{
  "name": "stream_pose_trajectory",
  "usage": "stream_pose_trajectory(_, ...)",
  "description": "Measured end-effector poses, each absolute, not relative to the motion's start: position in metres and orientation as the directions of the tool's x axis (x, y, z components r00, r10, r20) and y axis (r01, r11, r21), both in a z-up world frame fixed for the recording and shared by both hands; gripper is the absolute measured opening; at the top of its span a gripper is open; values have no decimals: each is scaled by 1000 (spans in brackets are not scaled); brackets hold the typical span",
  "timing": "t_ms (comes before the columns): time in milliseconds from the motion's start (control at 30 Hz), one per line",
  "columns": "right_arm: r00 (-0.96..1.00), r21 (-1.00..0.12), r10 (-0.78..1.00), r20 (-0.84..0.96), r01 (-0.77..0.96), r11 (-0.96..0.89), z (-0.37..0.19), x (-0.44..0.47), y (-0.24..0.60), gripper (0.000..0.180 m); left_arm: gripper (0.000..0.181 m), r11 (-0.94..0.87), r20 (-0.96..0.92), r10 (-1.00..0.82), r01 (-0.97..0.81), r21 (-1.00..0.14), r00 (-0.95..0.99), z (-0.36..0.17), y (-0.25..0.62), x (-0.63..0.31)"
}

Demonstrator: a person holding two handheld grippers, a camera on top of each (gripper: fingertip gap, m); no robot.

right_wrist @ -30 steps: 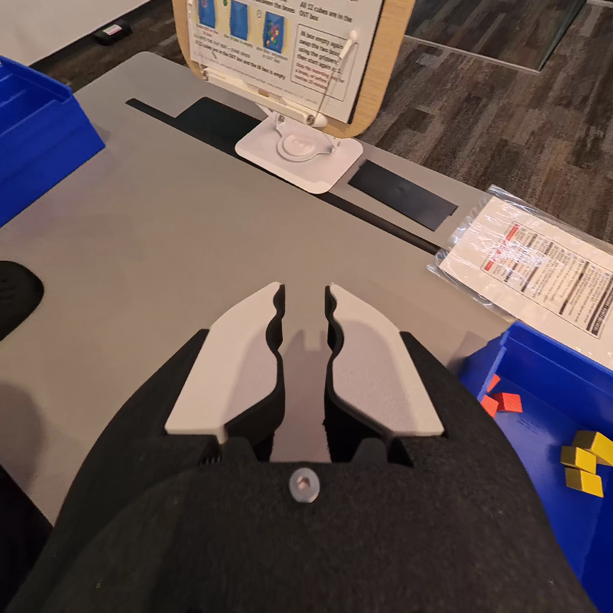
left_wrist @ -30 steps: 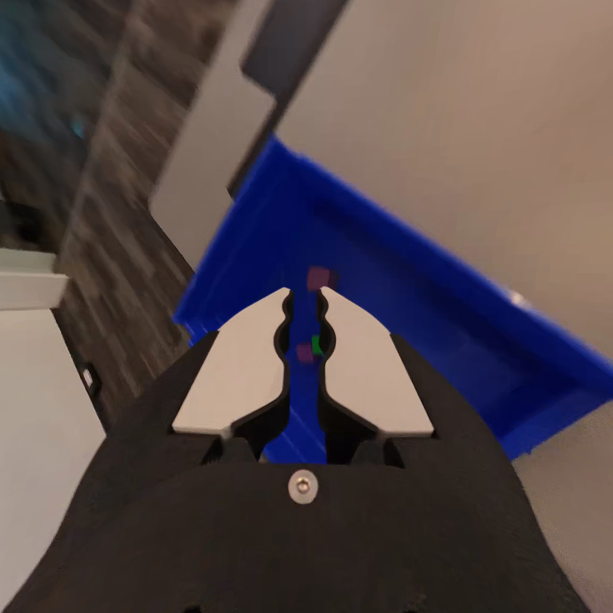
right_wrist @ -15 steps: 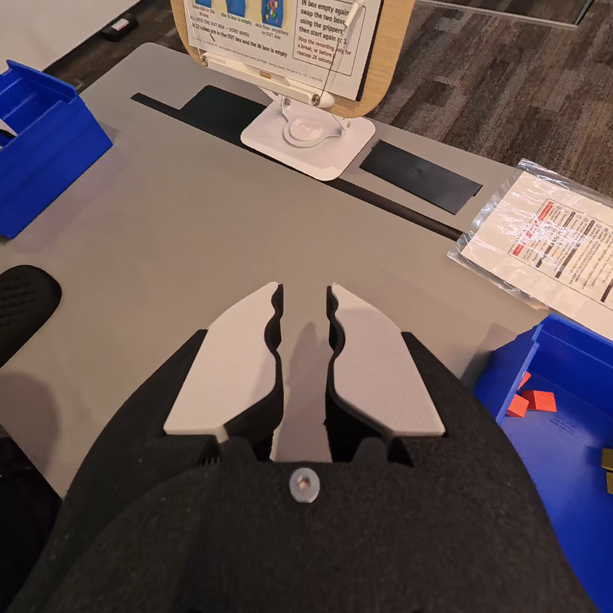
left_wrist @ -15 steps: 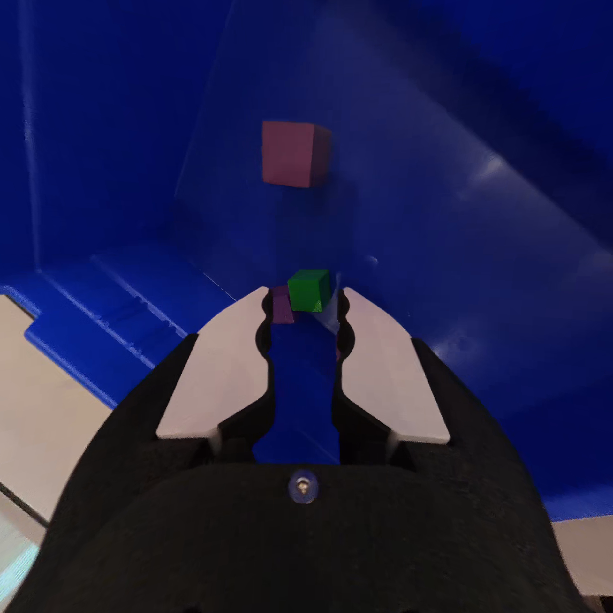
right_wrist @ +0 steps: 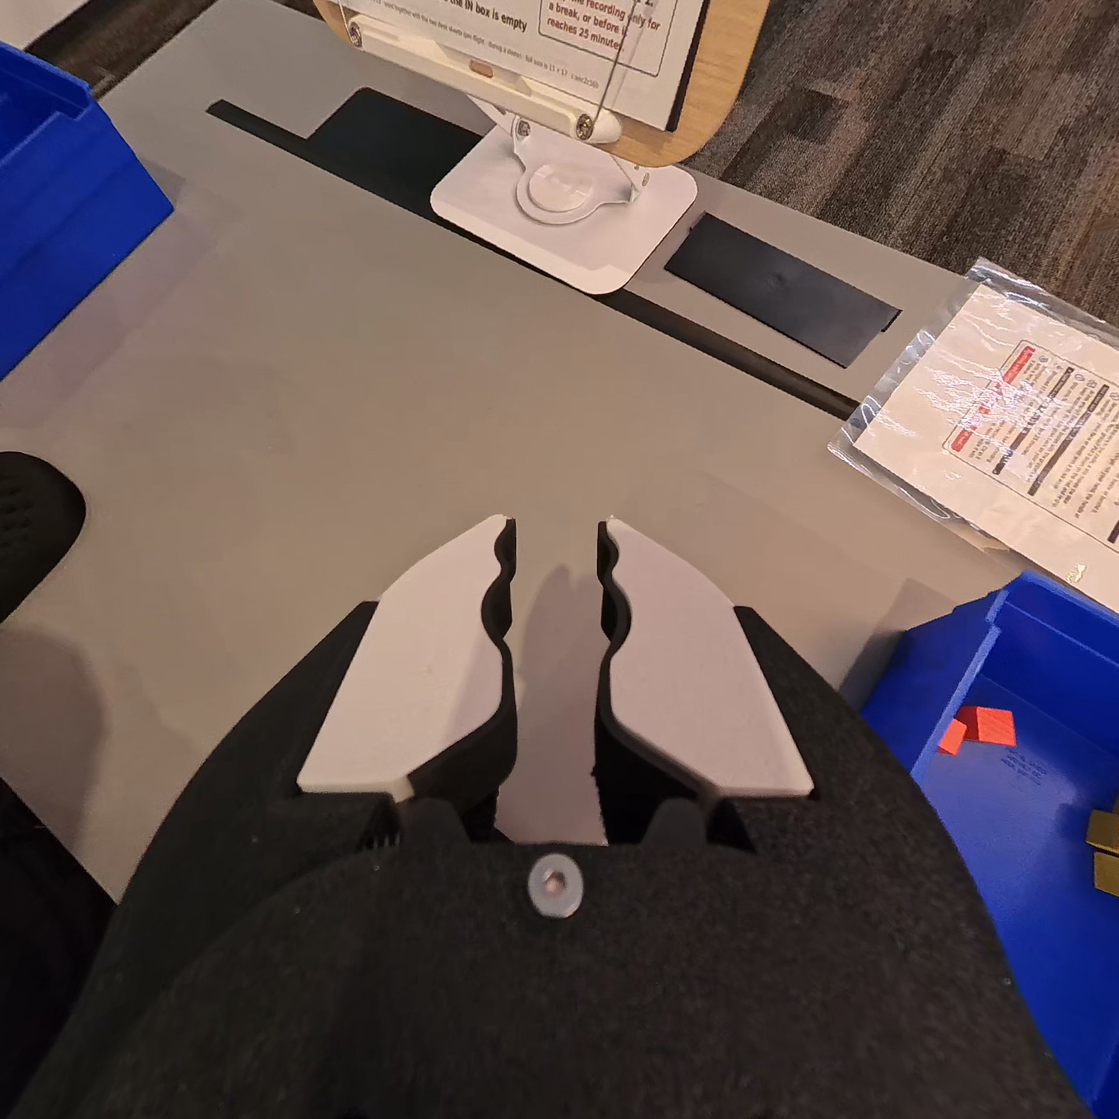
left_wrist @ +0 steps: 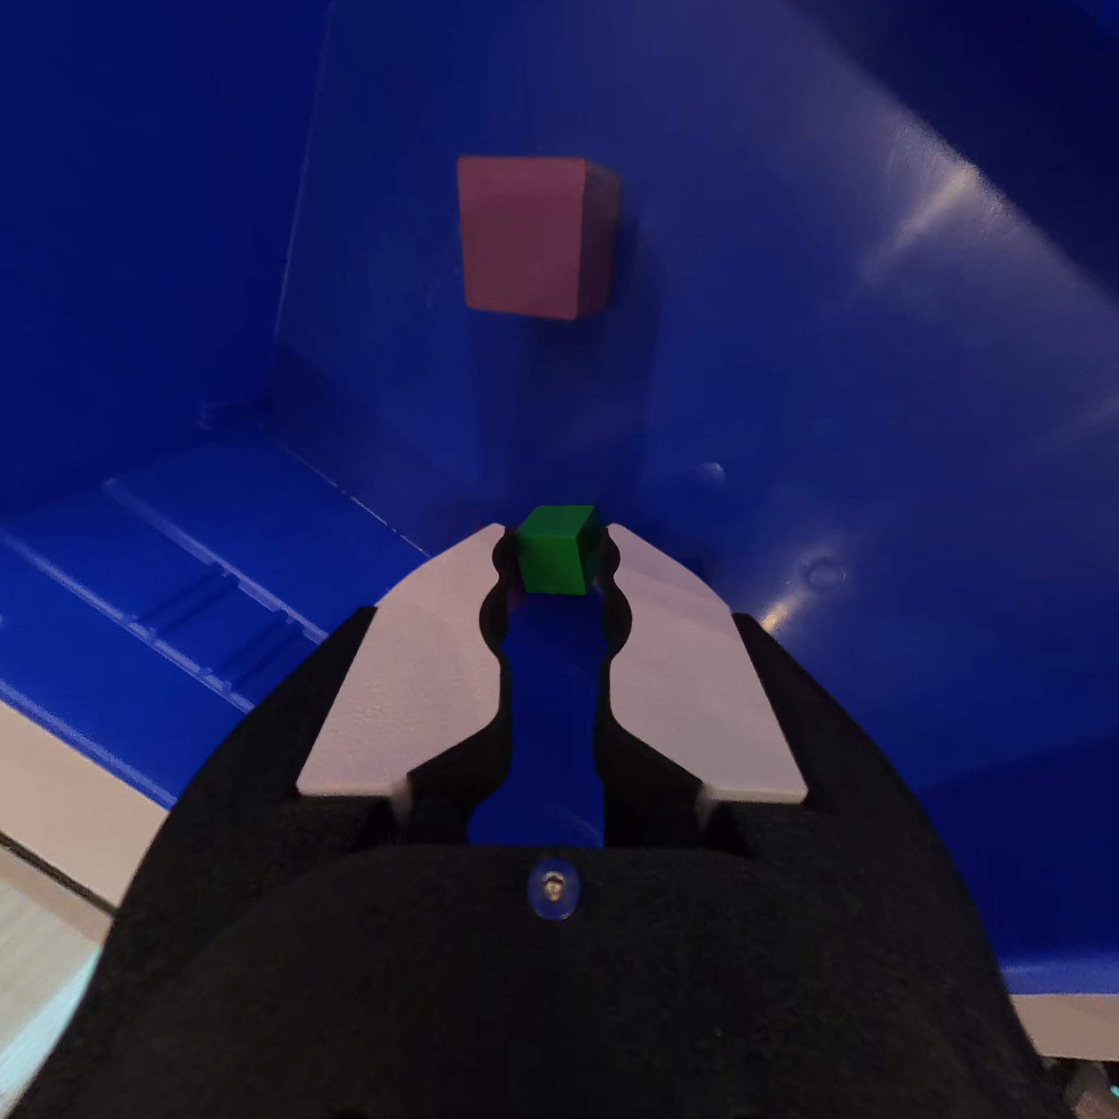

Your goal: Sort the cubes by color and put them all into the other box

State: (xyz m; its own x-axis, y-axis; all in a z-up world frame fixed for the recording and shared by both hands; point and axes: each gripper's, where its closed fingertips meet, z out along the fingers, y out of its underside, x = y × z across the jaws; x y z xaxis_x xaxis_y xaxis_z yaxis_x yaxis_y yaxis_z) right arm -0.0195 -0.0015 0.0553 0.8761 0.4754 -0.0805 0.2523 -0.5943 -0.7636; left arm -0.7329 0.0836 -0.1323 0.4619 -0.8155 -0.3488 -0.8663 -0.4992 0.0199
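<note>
On grey table over dark plank floor: right hand-held gripper apart, empty; left hand-held gripper around green cube, grip unclear.

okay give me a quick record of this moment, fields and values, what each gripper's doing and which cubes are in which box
left gripper: inside left box, fingertips astride green cube, contact unclear
left box cubes: green cube, purple cube farther in
right gripper: open, empty, over table
right box cubes: orange cubes, yellow cubes at the edge
</note>
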Motion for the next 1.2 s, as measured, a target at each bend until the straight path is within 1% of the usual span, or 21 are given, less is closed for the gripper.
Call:
stream_pose_trajectory(67,872,-761,484,-74,264,-593,55,-22,-1,25,25,-478,-379,-817,-878,25,435,-129,85,-734)
stream_pose_trajectory(133,868,-761,492,-74,270,-590,55,-24,-1,25,21,-465,-424,-796,-885,-31,433,-117,91,-728)
stream_pose_trajectory(200,863,-761,499,-75,273,-588,54,-28,0,25,21,-434,-477,-757,-889,-145,447,-94,100,-711)
stream_pose_trajectory(267,854,-765,514,-77,280,-580,55,-35,1,25,21,-371,-534,-701,-881,-292,472,-60,108,-686)
stream_pose_trajectory(367,812,-788,578,-80,304,-536,60,-58,4,27,21,-167,-617,-624,-852,-496,481,2,107,-628)
stream_pose_trajectory(433,754,-816,654,-59,340,-467,66,-84,6,31,21,21,-652,-613,-815,-579,447,39,90,-573)
stream_pose_trajectory(500,646,-854,755,-111,326,-405,76,-121,1,32,21,189,-669,-625,-754,-629,402,65,67,-515)
stream_pose_trajectory(567,515,-896,832,-204,244,-371,90,-159,-7,33,21,333,-684,-640,-676,-657,350,84,42,-458)
stream_pose_trajectory(633,395,-915,869,-298,142,-378,103,-191,-14,35,21,434,-672,-678,-577,-692,296,94,17,-405)
stream_pose_trajectory(700,281,-917,890,-359,71,-392,110,-217,-21,46,20,508,-669,-712,-500,-701,215,93,-4,-359)
stream_pose_trajectory(733,227,-913,896,-381,64,-404,110,-229,-26,52,20,548,-686,-702,-473,-690,188,91,-11,-339)
stream_pose_trajectory(800,164,-890,887,-431,84,-448,102,-245,-31,58,20,601,-705,-694,-420,-680,148,89,-22,-307)
stream_pose_trajectory(900,151,-859,858,-491,80,-505,93,-256,-28,62,20,638,-708,-696,-349,-686,120,89,-32,-274)
stream_pose_trajectory(1000,81,-823,823,-563,38,-567,96,-258,-29,57,20,643,-696,-707,-292,-708,127,94,-35,-257)
stream_pose_trajectory(1100,48,-810,811,-583,41,-585,94,-262,-29,56,20,642,-678,-726,-237,-729,118,96,-41,-250)
stream_pose_trajectory(1133,27,-806,808,-588,60,-589,92,-263,-32,52,20,644,-678,-725,-231,-729,118,96,-41,-249)
stream_pose_trajectory(1167,-6,-801,804,-595,91,-592,90,-265,-38,44,20,648,-682,-720,-230,-726,125,97,-40,-248)
stream_pose_trajectory(1200,-36,-798,800,-599,111,-592,89,-266,-42,31,20,649,-682,-721,-226,-727,124,97,-40,-248)
